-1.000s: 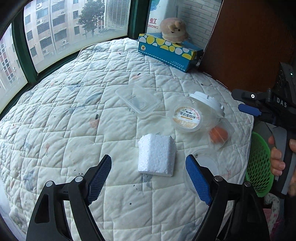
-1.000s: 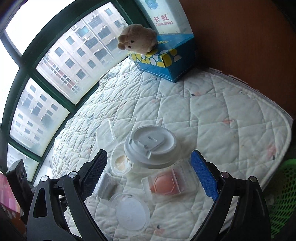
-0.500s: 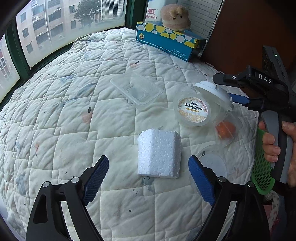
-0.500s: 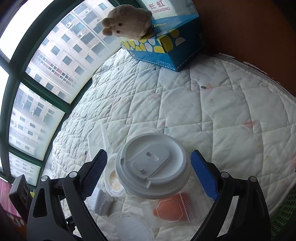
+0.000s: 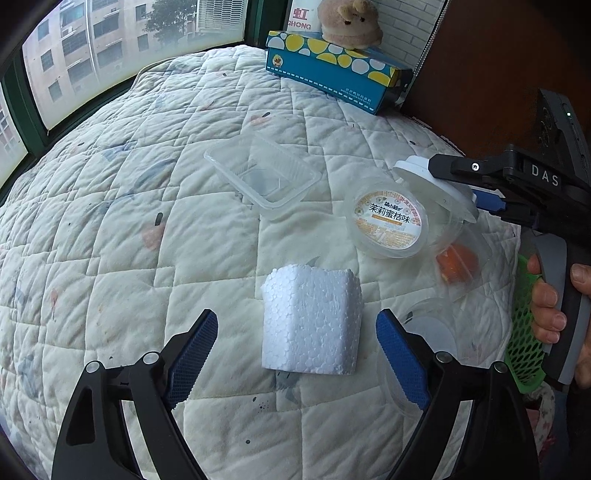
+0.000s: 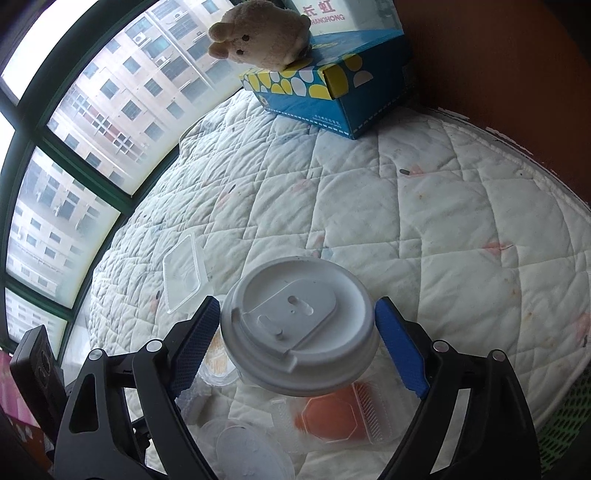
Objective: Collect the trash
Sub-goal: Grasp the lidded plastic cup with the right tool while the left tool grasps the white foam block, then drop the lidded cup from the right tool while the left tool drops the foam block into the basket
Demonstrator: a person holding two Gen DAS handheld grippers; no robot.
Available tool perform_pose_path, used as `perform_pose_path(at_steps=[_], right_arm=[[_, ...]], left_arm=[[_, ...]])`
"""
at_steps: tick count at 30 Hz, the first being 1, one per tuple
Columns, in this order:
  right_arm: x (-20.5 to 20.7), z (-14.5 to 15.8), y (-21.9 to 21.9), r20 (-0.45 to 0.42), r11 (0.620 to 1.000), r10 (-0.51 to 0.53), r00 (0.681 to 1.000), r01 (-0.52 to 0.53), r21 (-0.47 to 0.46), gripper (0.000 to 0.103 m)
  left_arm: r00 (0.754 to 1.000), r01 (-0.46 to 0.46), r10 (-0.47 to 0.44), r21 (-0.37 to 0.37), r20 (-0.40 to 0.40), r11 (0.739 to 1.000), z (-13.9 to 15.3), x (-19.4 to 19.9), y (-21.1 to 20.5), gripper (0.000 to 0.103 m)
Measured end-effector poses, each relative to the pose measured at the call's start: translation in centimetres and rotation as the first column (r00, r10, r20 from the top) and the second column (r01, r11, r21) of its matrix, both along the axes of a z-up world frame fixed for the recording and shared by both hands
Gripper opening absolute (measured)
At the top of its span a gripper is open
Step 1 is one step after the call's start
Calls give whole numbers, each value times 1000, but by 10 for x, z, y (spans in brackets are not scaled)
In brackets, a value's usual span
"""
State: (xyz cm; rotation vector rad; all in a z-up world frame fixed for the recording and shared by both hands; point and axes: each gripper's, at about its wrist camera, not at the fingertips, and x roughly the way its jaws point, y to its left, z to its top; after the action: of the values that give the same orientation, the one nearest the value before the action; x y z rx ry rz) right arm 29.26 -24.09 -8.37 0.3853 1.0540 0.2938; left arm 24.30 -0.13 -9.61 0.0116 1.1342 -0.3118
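On the quilted bed lie a white foam block (image 5: 312, 321), a clear plastic tray (image 5: 262, 177), a clear cup with a white lid (image 6: 299, 325) lying on its side with its labelled bottom (image 5: 388, 218) facing the left camera, a clear box with an orange piece (image 6: 332, 413) and a round clear lid (image 6: 251, 454). My left gripper (image 5: 295, 350) is open, its fingers either side of the foam block's near end, not touching. My right gripper (image 6: 295, 339) is open with its fingers on either side of the cup's white lid.
A blue and yellow tissue box (image 5: 332, 70) with a plush toy (image 5: 351, 22) on top stands at the far end of the bed by the windows. A green mesh basket (image 5: 524, 332) hangs past the bed's right edge. A brown wall is on the right.
My right gripper has moved forward until its fingers flank the cup's lid. My left gripper has edged closer to the foam block. Both have stayed open.
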Motion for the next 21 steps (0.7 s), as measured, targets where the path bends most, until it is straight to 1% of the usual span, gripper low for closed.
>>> perform_pose_path(at_steps=[3, 5, 9, 10, 11, 12, 13, 15, 21], right_arm=[[-4, 5, -4, 11, 1000, -7, 1000, 7, 13, 85], [-8, 10, -7, 22, 1000, -11, 1000, 10, 19, 85], [-17, 21, -13, 45, 999, -20, 999, 19, 26, 85], [-20, 24, -15, 52, 999, -22, 998, 21, 25, 85], [-23, 27, -17, 59, 999, -24, 998, 23, 22, 85], [-27, 30, -19, 68, 999, -26, 997, 25, 20, 85], [-32, 33, -21, 76, 999, -29, 997, 28, 18, 85], [-42, 38, -25, 90, 999, -35, 995, 34, 13, 85], [-75, 50, -41, 122, 998, -63, 991, 63, 3, 85]], left_arm=[[1000, -3, 3, 0, -8, 1000, -5, 2, 0, 84], [1000, -6, 6, -1, -17, 1000, -8, 4, 0, 81], [999, -4, 3, -11, -33, 1000, -13, 4, 0, 70], [999, -1, 0, -20, -35, 1000, -14, 3, 0, 66], [999, 4, -5, -29, -36, 1000, -14, 3, -1, 63], [999, 11, -12, -33, -34, 999, -13, 2, -3, 57], [999, 18, -19, -33, -30, 999, -12, 0, -5, 56], [1000, 24, -24, -19, -13, 1000, -9, -3, -7, 55], [999, 24, -23, -13, 33, 1000, 9, -13, -4, 55]])
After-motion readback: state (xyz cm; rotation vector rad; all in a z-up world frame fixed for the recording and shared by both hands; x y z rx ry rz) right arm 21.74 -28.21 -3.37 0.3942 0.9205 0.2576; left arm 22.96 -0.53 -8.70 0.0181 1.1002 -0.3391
